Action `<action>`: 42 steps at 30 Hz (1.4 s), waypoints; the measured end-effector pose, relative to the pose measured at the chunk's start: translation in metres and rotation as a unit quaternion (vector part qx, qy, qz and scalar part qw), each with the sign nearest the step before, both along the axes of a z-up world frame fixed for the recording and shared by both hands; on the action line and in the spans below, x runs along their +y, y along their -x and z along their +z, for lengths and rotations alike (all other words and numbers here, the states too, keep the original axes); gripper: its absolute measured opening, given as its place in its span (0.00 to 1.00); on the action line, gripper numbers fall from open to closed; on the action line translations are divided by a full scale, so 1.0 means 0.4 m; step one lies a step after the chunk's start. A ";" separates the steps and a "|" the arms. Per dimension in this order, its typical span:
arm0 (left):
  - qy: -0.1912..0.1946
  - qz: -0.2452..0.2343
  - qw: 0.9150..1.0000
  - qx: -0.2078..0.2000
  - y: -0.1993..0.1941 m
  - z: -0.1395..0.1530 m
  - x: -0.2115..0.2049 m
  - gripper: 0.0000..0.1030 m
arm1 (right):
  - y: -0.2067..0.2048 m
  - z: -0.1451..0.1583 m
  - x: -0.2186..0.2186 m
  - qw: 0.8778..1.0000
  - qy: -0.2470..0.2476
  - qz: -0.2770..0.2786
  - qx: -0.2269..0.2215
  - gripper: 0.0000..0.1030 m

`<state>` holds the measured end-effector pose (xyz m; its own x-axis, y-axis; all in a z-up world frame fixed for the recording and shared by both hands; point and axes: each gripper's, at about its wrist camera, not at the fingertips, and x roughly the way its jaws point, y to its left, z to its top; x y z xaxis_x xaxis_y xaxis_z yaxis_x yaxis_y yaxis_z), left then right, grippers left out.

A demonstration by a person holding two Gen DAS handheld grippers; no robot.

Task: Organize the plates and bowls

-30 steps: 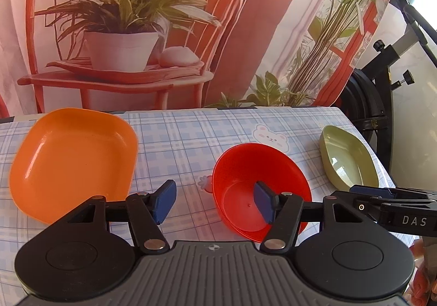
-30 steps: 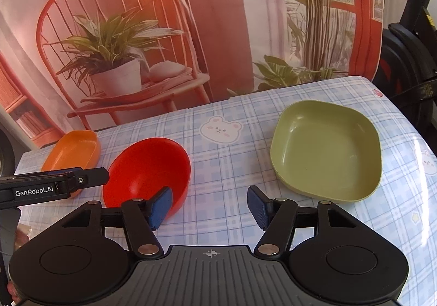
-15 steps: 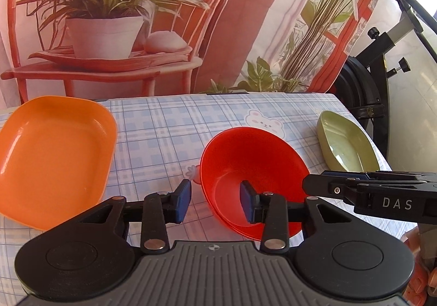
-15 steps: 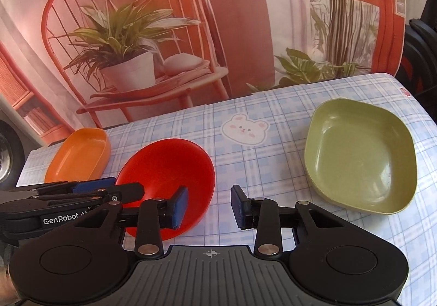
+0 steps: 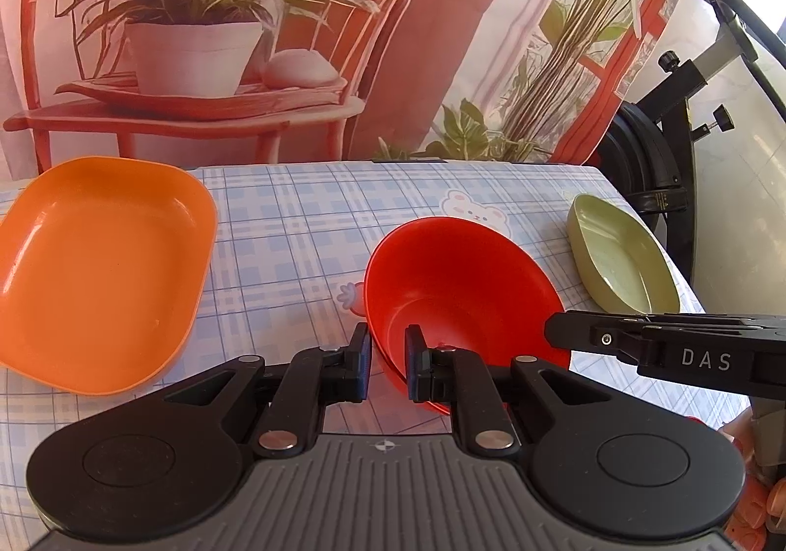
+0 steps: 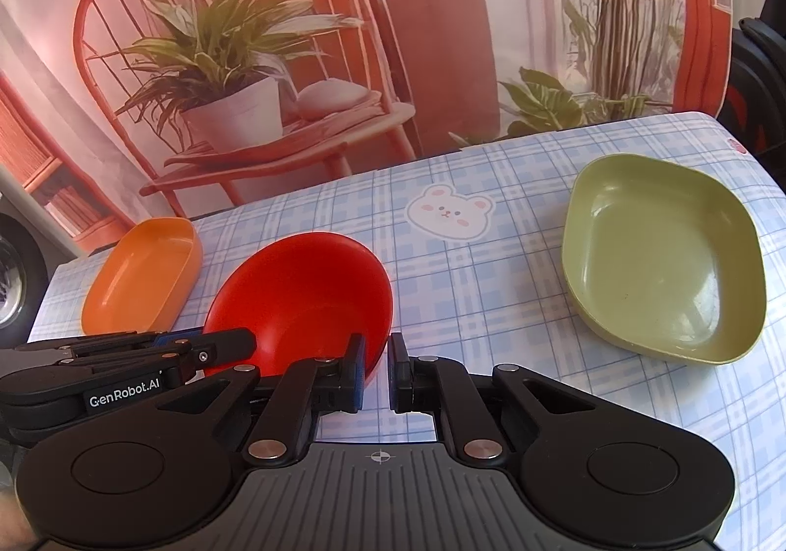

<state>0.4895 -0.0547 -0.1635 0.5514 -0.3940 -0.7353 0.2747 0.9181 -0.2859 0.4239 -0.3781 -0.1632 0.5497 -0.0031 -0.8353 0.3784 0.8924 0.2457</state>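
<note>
Both grippers are pinching the red bowl's (image 5: pixel 457 285) near rim: left gripper (image 5: pixel 386 366), right gripper (image 6: pixel 376 369), jaws just closed. You are starting the lift; next, judging by the layout, carrying it level onto a plate

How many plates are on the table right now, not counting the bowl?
2. The orange plate sits at the table's left end, the green plate at its right end, with the red bowl between them. None looks hidden.
</note>
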 end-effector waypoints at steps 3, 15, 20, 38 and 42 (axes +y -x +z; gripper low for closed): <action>-0.002 0.003 1.000 -0.004 0.015 0.022 0.001 0.15 | 0.014 0.020 0.006 1.000 -0.005 -0.004 -0.009 0.08; -0.004 0.007 1.000 -0.025 0.133 0.118 -0.032 0.15 | 0.143 0.130 0.036 0.998 -0.008 -0.028 -0.054 0.08; -0.003 -0.007 1.000 -0.028 0.197 0.142 -0.074 0.15 | 0.237 0.172 0.039 0.997 0.000 -0.034 -0.071 0.08; -0.013 -0.077 0.997 -0.012 0.336 0.127 -0.235 0.17 | 0.497 0.201 -0.037 0.992 0.004 -0.090 -0.089 0.10; -0.025 -0.087 0.996 -0.012 0.351 0.119 -0.251 0.18 | 0.518 0.186 -0.047 0.992 -0.001 -0.096 -0.085 0.11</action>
